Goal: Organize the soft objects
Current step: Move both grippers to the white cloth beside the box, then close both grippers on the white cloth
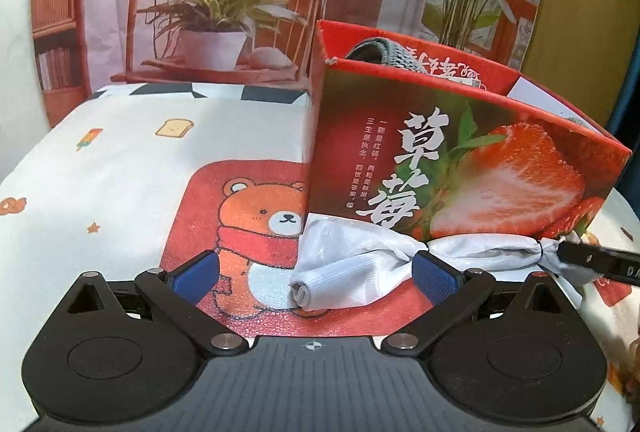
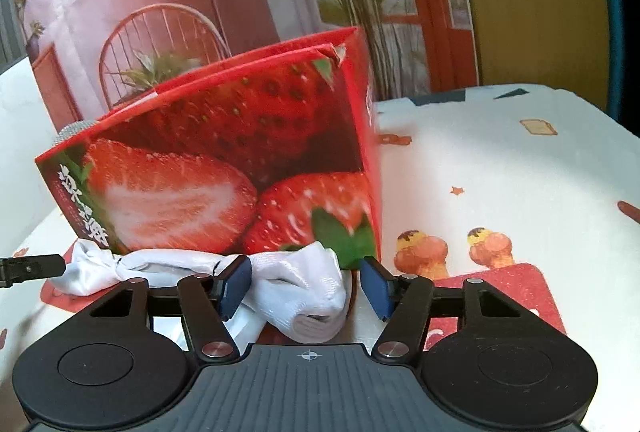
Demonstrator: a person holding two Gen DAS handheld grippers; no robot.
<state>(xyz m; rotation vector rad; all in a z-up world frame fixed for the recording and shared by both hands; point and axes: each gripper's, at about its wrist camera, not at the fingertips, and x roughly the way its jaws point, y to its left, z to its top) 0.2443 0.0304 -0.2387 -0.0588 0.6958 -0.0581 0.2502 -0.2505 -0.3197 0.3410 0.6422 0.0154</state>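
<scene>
A white satin cloth [image 1: 360,256], twisted and tied in the middle, lies on the table against the front of a red strawberry box [image 1: 460,168]. My left gripper [image 1: 316,268] is open, its blue pads [image 1: 434,274] either side of the cloth's left end. My right gripper [image 2: 306,284] is open around the cloth's other end [image 2: 304,288], in front of the box [image 2: 224,168]. A grey knitted item [image 1: 384,52] sticks out of the box top. The right gripper's black finger [image 1: 600,260] shows at the cloth's far end in the left wrist view.
The tablecloth [image 1: 120,160] is white with a bear print [image 1: 260,228] and small food pictures [image 2: 452,252]. A printed backdrop with a chair and plants [image 1: 216,4] stands behind the table. The left gripper's tip [image 2: 28,268] shows at the left edge of the right wrist view.
</scene>
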